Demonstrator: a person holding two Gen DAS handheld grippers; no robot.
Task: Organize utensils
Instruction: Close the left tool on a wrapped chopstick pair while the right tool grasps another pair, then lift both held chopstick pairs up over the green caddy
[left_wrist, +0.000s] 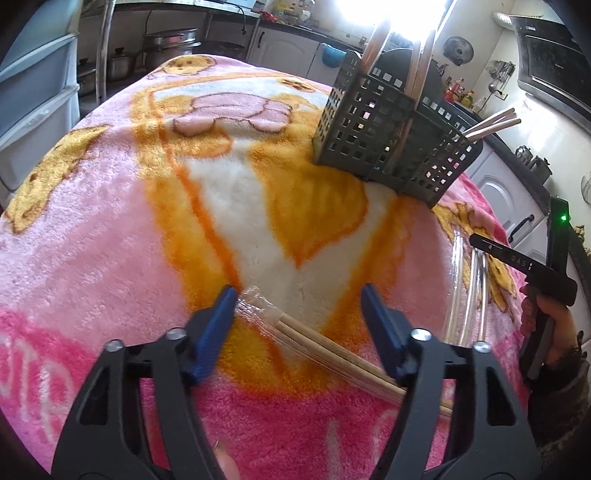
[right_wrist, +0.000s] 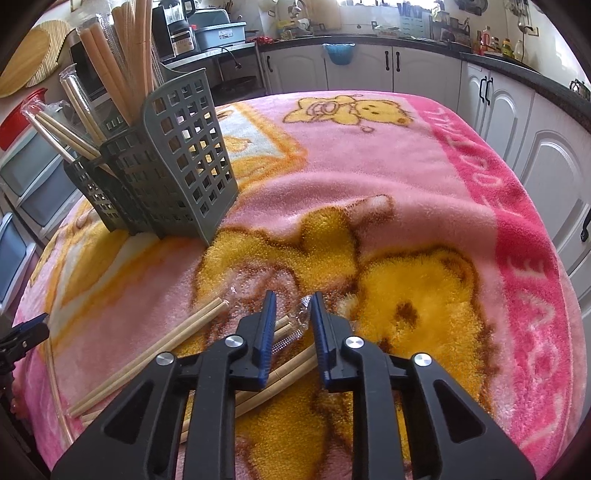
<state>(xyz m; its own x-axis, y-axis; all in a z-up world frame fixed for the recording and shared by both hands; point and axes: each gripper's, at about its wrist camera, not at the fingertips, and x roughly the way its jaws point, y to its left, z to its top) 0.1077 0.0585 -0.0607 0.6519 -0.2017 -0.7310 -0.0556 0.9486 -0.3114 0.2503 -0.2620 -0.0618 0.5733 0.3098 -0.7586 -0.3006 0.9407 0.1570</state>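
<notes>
Two hand-held grippers work over a pink and yellow blanket (right_wrist: 424, 177) spread across a kitchen counter. The left gripper (left_wrist: 299, 295) hovers with its blue fingers (left_wrist: 216, 325) spread wide above a plastic-wrapped pair of chopsticks (left_wrist: 321, 345) lying on the blanket. The right gripper (right_wrist: 293, 301) has its fingers drawn close together, a narrow gap showing, low over another wrapped pair (right_wrist: 284, 328); whether they pinch it cannot be told. More chopsticks (right_wrist: 155, 350) lie loose just beside it. A grey slotted utensil basket (right_wrist: 177, 162) stands further back on the blanket, already holding several upright chopsticks (right_wrist: 110, 74).
</notes>
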